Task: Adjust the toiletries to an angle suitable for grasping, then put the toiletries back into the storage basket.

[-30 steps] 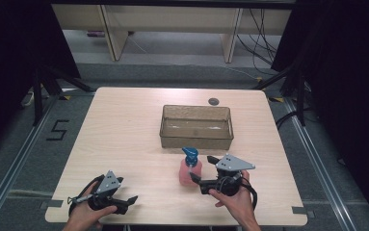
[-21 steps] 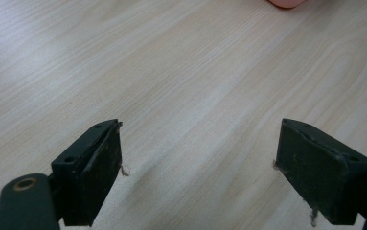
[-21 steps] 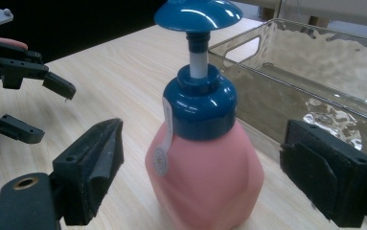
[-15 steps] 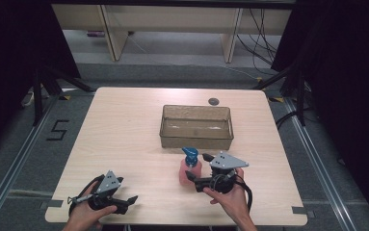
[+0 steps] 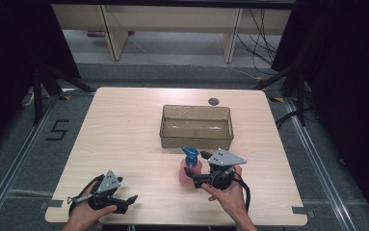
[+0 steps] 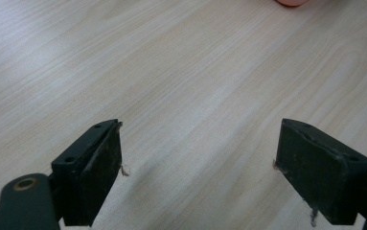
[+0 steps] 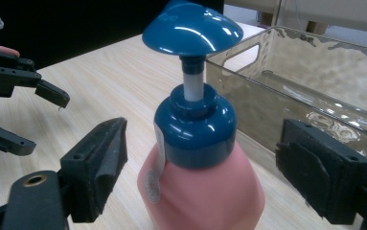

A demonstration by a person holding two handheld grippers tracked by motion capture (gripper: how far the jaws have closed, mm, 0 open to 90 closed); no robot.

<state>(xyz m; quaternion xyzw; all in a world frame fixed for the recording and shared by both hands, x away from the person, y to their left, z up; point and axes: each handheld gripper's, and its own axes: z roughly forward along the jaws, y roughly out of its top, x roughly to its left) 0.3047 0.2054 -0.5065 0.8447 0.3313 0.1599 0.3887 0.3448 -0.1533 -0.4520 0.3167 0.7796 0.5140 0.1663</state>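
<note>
A pink pump bottle (image 5: pixel 190 169) with a blue pump head stands upright near the table's front, just in front of a clear plastic bin (image 5: pixel 196 126). My right gripper (image 5: pixel 196 169) is open, one jaw on each side of the bottle, with gaps between pads and bottle. In the right gripper view the bottle (image 7: pixel 200 191) fills the space between the right gripper (image 7: pixel 205 143) jaws. My left gripper (image 5: pixel 127 203) rests open at the front left of the table. In the left gripper view, bare wood lies under the left gripper (image 6: pixel 198 158) and the bottle's base (image 6: pixel 293 2) sits at the top edge.
The wooden table (image 5: pixel 124 130) has a small dark round disc (image 5: pixel 214 101) behind the bin. The bin (image 7: pixel 315 86) stands close behind the bottle, to its right in the right gripper view. The left gripper (image 7: pixel 37 115) shows at the left there.
My right gripper has moved a little left toward the bottle, so its jaws now stand around it. The left gripper and the bottle have stayed put.
</note>
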